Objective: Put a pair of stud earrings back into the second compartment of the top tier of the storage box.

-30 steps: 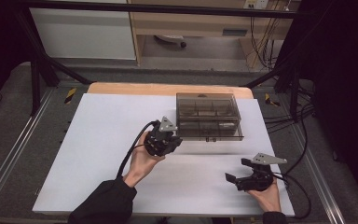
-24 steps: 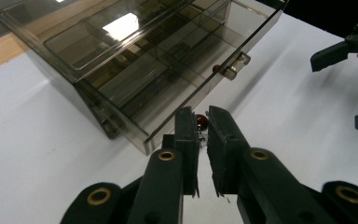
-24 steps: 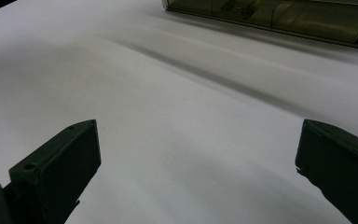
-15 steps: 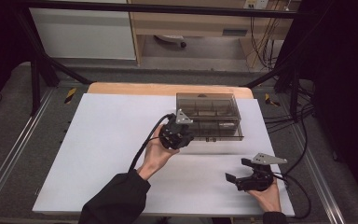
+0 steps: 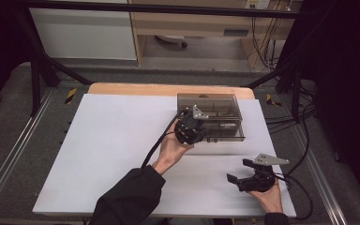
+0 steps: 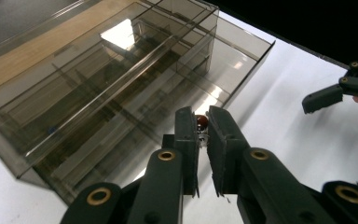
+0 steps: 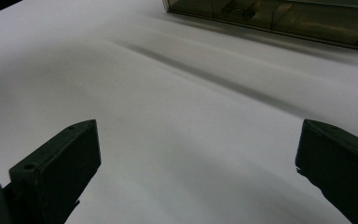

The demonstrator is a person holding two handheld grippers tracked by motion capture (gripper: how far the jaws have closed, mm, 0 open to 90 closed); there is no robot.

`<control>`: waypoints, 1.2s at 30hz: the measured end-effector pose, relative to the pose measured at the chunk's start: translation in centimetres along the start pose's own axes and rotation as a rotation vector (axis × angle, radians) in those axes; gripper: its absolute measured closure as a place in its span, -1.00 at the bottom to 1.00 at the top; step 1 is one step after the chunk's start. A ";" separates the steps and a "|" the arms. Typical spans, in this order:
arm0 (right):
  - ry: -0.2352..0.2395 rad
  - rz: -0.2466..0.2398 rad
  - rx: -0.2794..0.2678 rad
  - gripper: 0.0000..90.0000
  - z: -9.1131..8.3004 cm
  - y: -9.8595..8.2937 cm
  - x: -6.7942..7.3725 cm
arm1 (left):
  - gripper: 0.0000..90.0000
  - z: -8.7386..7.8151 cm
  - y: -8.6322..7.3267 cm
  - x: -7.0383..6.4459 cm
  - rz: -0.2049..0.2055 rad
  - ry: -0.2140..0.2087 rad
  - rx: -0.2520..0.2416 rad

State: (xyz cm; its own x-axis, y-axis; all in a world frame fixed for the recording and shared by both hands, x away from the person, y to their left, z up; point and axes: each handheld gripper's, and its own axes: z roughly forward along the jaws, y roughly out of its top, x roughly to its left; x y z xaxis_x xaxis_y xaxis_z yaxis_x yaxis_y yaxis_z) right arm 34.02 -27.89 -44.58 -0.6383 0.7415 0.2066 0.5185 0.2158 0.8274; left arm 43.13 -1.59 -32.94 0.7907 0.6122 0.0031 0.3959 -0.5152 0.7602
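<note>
The room around my white surface (image 5: 112, 154) is dim, almost black at the sides of the high view, while the sheet itself is lit evenly from above. A bright square of glare sits on the smoky translucent plastic compartment box (image 6: 116, 35) in my left gripper view. Soft long shadows band the sheet in my right gripper view, where my black jaws are blurred and the picture grainy.

No words, labels, brand names or numbers can be read anywhere here. The only sign-like markings are yellow-and-black hazard stripes (image 5: 70, 95) on the floor frame left of the table and a matching patch (image 5: 273, 101) on the right, and neither carries any lettering.
</note>
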 end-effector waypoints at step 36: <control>0.006 0.000 -0.002 -0.99 0.0 0.0 0.0 | 0.38 3.7 0.0 1.1 -0.027 -0.019 0.017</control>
State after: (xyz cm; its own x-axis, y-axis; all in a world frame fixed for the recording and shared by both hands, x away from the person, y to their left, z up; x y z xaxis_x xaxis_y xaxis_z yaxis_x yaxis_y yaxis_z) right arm 34.06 -27.88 -44.59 -0.6417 0.7377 0.2097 0.5174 0.2146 0.8284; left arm 45.76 -3.11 -35.40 0.7883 0.6146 -0.0291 0.4245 -0.5090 0.7488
